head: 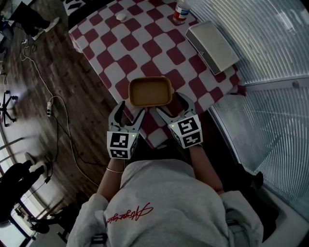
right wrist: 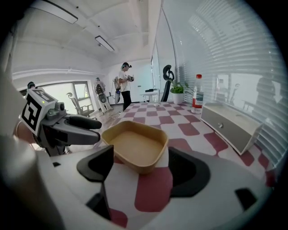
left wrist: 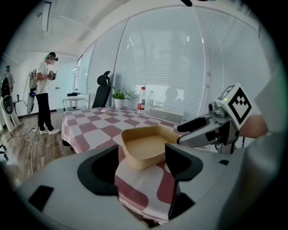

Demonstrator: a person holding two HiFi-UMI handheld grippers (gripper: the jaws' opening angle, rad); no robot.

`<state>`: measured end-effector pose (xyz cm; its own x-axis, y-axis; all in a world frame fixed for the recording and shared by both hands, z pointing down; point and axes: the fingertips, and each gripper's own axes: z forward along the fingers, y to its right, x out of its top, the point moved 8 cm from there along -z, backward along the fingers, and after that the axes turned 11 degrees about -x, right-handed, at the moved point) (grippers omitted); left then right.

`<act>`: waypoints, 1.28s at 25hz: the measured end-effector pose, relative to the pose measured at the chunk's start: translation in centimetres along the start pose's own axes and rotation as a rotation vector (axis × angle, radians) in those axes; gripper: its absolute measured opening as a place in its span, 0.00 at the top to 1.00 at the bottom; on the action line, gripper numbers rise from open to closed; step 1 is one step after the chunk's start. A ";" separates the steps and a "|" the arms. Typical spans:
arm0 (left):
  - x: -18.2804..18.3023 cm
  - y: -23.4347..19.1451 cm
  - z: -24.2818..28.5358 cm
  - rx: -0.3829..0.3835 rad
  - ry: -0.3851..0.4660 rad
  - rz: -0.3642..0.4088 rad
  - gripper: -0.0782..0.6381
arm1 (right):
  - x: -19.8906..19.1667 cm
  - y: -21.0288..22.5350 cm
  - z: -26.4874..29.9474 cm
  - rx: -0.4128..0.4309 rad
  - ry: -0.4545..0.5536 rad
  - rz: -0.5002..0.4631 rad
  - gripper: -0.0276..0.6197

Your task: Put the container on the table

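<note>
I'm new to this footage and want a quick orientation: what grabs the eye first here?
The tan container stands out first, sitting empty on the red-and-white checkered tablecloth near the table's front edge. Just short of it hover the left gripper and the right gripper, both with jaws apart and holding nothing. A white box and a bottle sit further back on the right.

A shallow tan container [head: 150, 91], rectangular with rounded corners and empty, sits upright and flat on the checkered desk [head: 145, 38] near its front edge.
</note>
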<state>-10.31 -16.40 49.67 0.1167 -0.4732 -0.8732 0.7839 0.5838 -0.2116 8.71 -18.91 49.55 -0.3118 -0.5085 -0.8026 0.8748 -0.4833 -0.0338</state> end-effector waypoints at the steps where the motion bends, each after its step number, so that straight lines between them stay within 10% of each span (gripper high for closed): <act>1: 0.2 0.0 0.0 0.001 0.007 0.002 0.45 | 0.2 0.0 -0.1 -0.001 0.008 0.001 0.39; 32: 7.5 0.4 -0.3 0.019 0.132 0.012 0.45 | 7.6 1.4 -1.8 0.004 0.199 0.064 0.40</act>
<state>-9.31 -19.53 42.94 0.0459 -0.3750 -0.9259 0.7942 0.5759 -0.1938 8.20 -22.14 42.34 -0.1757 -0.3876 -0.9049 0.8890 -0.4573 0.0233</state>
